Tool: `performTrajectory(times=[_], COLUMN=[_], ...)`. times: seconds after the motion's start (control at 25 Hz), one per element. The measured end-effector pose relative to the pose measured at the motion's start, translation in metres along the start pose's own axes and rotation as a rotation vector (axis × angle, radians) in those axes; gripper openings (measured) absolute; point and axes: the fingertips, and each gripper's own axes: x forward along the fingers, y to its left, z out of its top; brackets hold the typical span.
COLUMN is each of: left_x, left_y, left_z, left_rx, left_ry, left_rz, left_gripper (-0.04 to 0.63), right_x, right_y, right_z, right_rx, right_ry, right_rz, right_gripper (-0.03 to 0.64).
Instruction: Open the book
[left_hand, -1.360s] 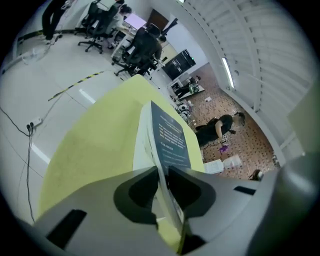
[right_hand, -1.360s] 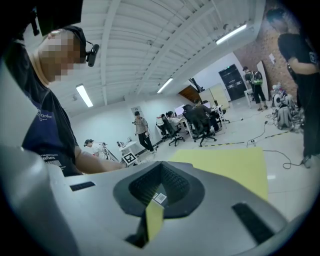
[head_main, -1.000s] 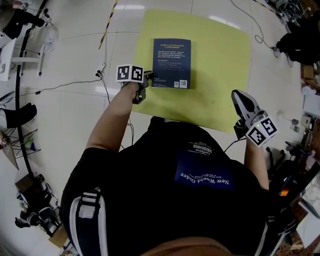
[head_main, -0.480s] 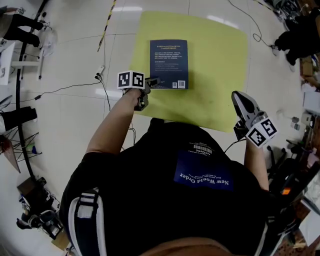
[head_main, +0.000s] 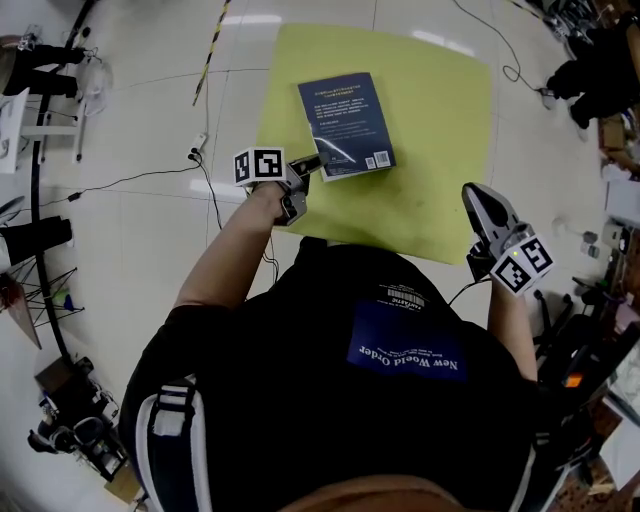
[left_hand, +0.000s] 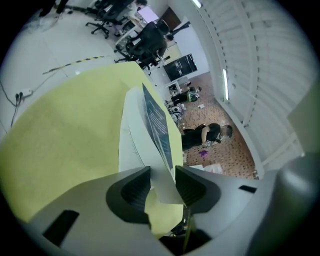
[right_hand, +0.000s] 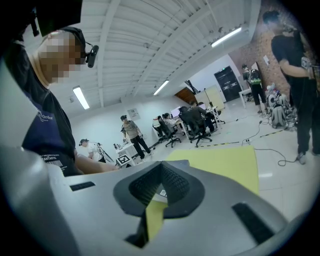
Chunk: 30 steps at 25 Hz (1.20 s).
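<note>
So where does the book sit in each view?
Head view: book upper centre, lying askew.
Left gripper view: centre, seen edge-on.
Right gripper view: only what looks like its barcode corner, low centre.
Shared landmark: yellow mat beneath it.

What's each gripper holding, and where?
Left gripper jaws, just closing, pinch the book's cover at its near corner. Right gripper shut, empty.

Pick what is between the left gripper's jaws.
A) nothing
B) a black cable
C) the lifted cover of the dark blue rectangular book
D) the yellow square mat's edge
C: the left gripper, whose jaws have just been closing, pinches the lifted cover of the dark blue rectangular book, raised off the yellow square mat.
</note>
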Motion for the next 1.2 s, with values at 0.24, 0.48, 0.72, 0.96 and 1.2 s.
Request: performTrajectory(times=[0.24, 0.48, 0.72, 0.96, 1.2], left_x=[0.024, 0.038, 0.027, 0.017, 0.031], left_y=[0.033, 0.045, 0.023, -0.028, -0.093], left_z=[-0.014, -0.014, -0.008, 0.012, 0.03], left_rx=[-0.067, -0.039, -0.068, -0.003, 0.116], left_ry=[0.023, 0.055, 0.023, 0.016, 0.058], left_rz=[0.069, 0.148, 0.036, -0.143, -0.259], left_gripper=[0.164, 0.162, 0.077, 0.055, 0.055], right_x=[-0.004, -0.015, -0.025, -0.027, -0.031], right_y=[0.001, -0.006, -0.009, -0.009, -0.006], right_z=[-0.008, -0.014, -0.016, -0.018, -0.02], right_rx=[0.004, 0.015, 0.025, 0.031, 0.036], right_ry=[0.011, 0.01, -0.005, -0.013, -0.025], right_rz=[-0.006, -0.03, -0.044, -0.041, -0.054], right_gripper=[-0.014, -0.014, -0.014, -0.014, -0.014])
